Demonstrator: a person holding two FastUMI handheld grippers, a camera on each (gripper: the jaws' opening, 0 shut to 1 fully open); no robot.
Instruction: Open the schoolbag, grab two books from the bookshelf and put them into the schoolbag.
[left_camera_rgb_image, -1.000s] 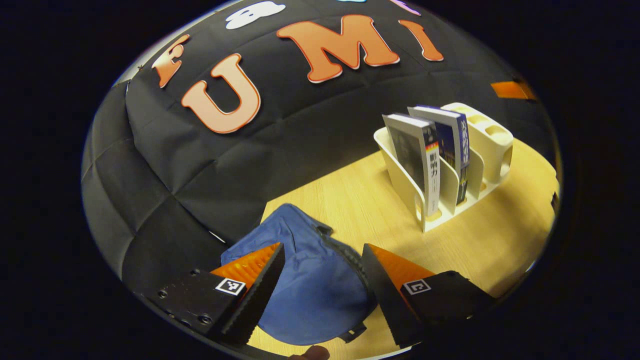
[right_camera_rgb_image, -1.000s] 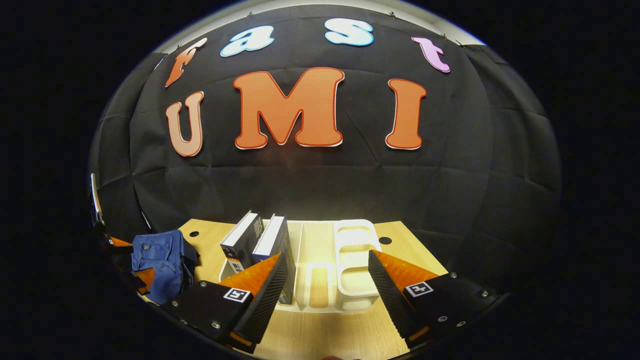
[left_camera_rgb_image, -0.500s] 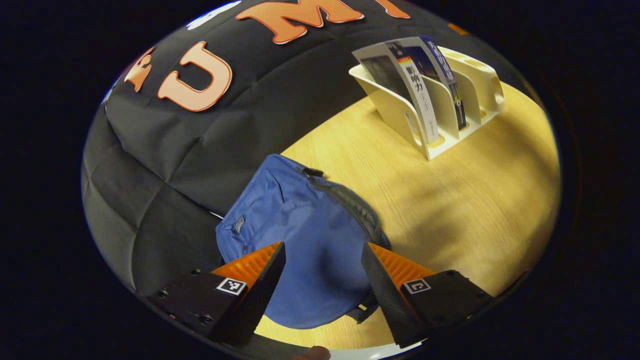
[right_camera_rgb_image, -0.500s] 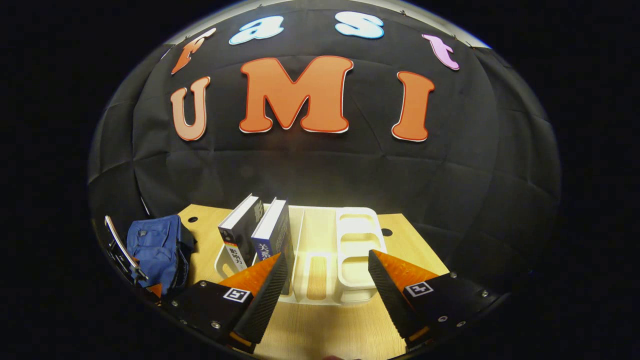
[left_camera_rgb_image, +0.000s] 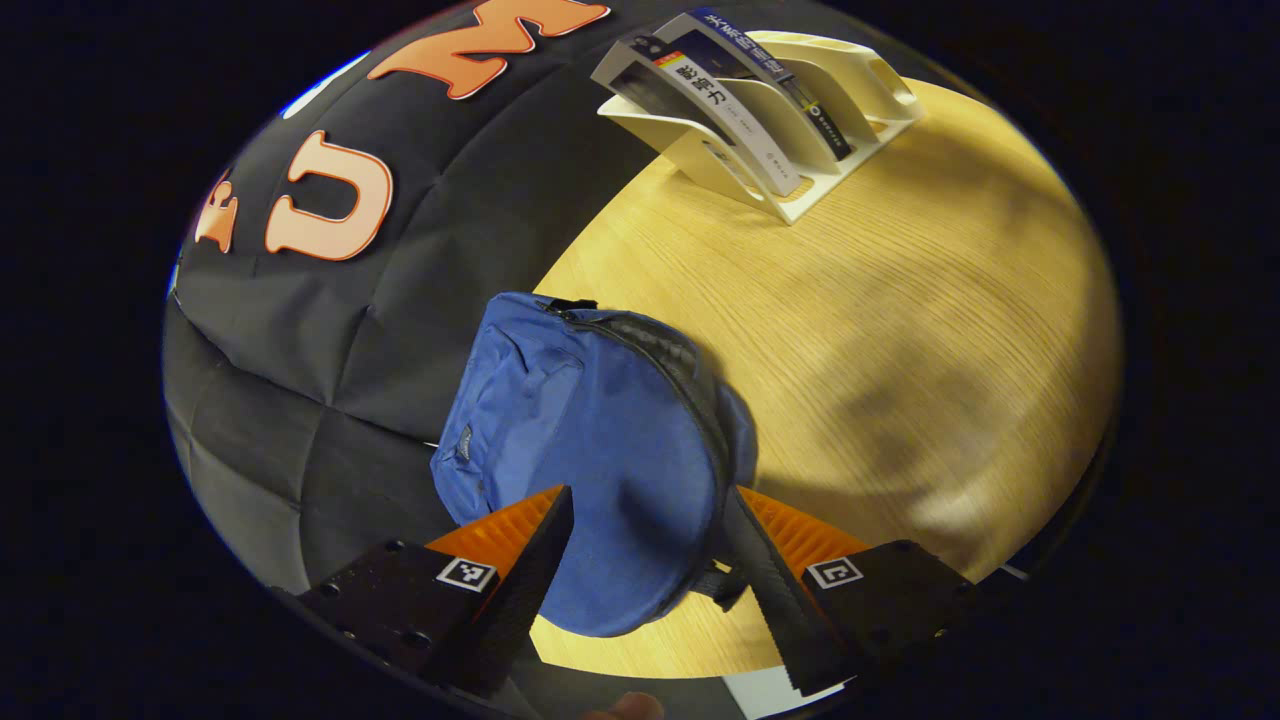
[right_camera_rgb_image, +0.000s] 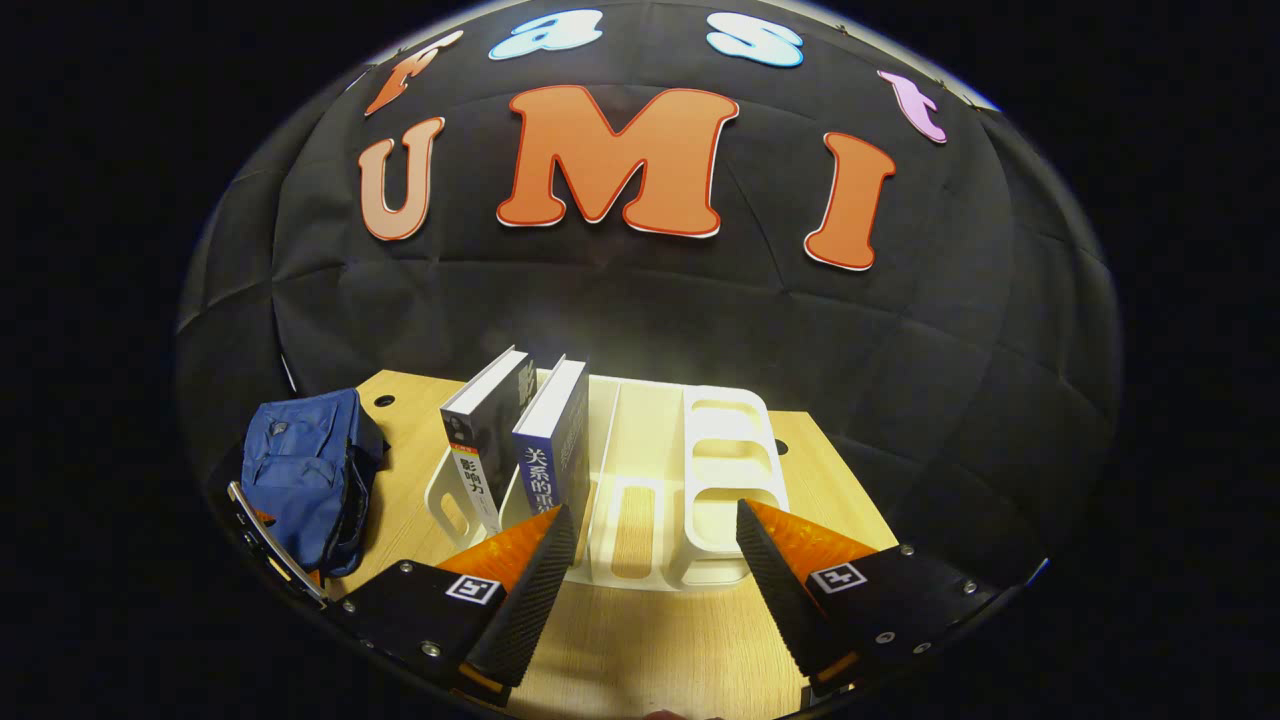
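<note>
The blue schoolbag (left_camera_rgb_image: 590, 450) lies on the wooden table (left_camera_rgb_image: 900, 300) against the cloth wall, its dark zipper band (left_camera_rgb_image: 690, 380) running along its right edge and looking closed. My left gripper (left_camera_rgb_image: 645, 560) hangs open just above the bag's near end, holding nothing. Two books (left_camera_rgb_image: 720, 95) stand tilted in the white bookshelf (left_camera_rgb_image: 830, 170) farther back. In the right gripper view, the grey-covered book (right_camera_rgb_image: 485, 430) and the blue book (right_camera_rgb_image: 555, 445) lean in the bookshelf's (right_camera_rgb_image: 650, 480) left slots. My right gripper (right_camera_rgb_image: 650, 570) is open in front of the shelf. The schoolbag (right_camera_rgb_image: 300, 470) lies at far left.
The shelf's right part (right_camera_rgb_image: 725, 460) has several empty compartments. Two small round holes (right_camera_rgb_image: 384, 400) sit in the tabletop near the back wall. Part of the left gripper (right_camera_rgb_image: 272, 548) shows by the bag. Bare wood (right_camera_rgb_image: 640, 650) lies between my right gripper and the shelf.
The left gripper view has tipped down and in over the schoolbag, which now sits higher between the fingers. The bookshelf sits larger and higher in the right gripper view. Both grippers stayed open.
</note>
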